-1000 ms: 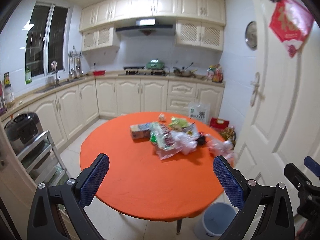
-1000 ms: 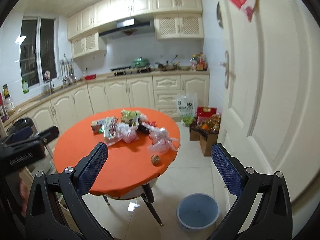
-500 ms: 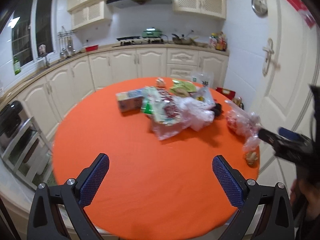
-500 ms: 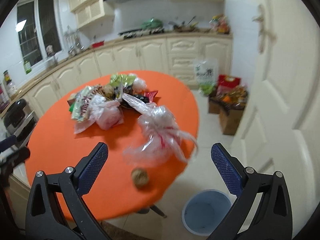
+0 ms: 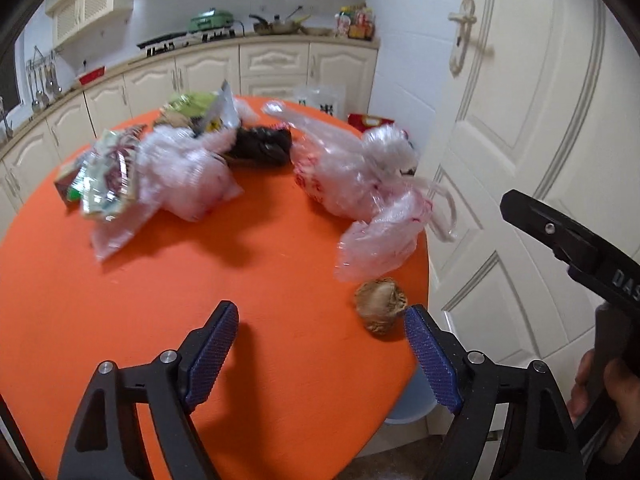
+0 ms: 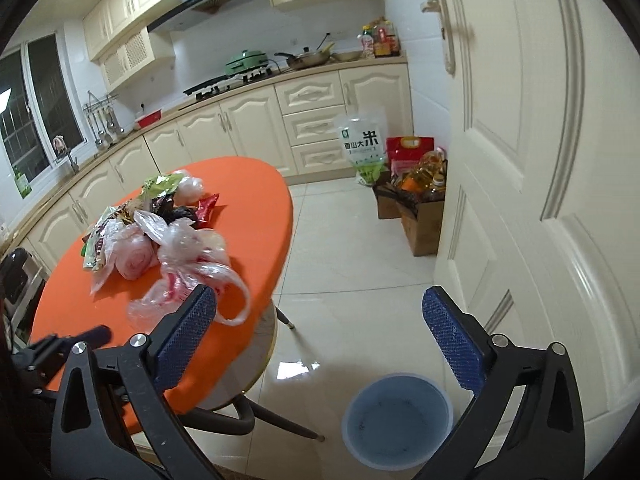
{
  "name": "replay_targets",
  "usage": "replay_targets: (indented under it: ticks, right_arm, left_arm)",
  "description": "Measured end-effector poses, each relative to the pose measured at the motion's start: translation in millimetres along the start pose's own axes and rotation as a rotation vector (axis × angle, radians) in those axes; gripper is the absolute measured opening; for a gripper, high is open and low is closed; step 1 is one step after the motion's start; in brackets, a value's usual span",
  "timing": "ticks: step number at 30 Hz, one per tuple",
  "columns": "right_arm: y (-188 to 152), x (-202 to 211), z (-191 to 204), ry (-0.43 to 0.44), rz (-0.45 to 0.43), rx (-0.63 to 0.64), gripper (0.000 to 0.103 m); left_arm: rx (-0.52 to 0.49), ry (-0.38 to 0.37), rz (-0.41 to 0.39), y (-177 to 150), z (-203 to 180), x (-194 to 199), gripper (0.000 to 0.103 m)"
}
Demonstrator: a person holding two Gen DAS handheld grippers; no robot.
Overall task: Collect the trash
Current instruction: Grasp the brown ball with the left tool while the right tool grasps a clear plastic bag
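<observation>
Orange table [image 5: 120, 300]: round, covered in a smooth cloth; all the trash lies on its far and right part.
Left tool [image 5: 320, 344]: spread wide and holding nothing, low over the near part of the table, its right pad just beside the brown lump.
Right tool [image 6: 320, 332]: spread wide and holding nothing, off the table's right edge, pointing over the floor and the bin.
Brown lump [image 5: 380, 306]: small, crumpled, near the table's right edge; it looks like wadded paper or a husk, though blur makes that hard to tell. Probably light and a bit crushable; a pinch across its middle should hold it.
Clear plastic bags [image 5: 360, 184]: a knotted, wrinkled bunch with red print, just beyond the lump, one loop hanging over the table edge. Likely very light, limp and slippery; best taken at the bunched knot or a thick fold, not a single thin layer.
Pinkish bag [image 5: 188, 176]: soft and puffy, mid-table, touching the wrappers. Should squash easily; take it by the gathered neck.
Snack wrappers [image 5: 104, 176]: flat foil and printed packs at the left of the pile; thin, crinkly and slick, so an edge lifted off the cloth is the place to pinch.
Dark bag [image 5: 260, 146]: black, crumpled, behind the pile.
Bin [image 6: 398, 420]: blue-grey, open, on the floor beside the table's right side.
Closest pick: the brown lump, judged by its place at the left tool's pad.
</observation>
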State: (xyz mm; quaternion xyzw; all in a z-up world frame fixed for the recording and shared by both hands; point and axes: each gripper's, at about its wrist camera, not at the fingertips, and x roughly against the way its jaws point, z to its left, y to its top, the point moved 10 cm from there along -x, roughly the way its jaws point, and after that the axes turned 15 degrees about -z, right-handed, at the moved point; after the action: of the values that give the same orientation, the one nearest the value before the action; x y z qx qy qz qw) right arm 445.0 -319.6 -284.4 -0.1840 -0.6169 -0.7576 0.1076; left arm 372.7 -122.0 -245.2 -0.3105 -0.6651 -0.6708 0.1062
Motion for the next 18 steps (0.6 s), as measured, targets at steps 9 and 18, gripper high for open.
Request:
replay_targets:
  ticks: [9, 18]
  right_arm:
    - [-8.9, -16.3, 16.1, 0.048, 0.023, 0.025, 0.103]
    - [-3.1, -38.8, 77.2, 0.141, 0.032, 0.115, 0.103]
  left_arm:
    - [-0.053, 0.031, -0.027, 9.0, -5.7, -17.8, 0.048]
    - [-0.013, 0.008, -0.017, 1.2, 34.3, -0.6, 0.022]
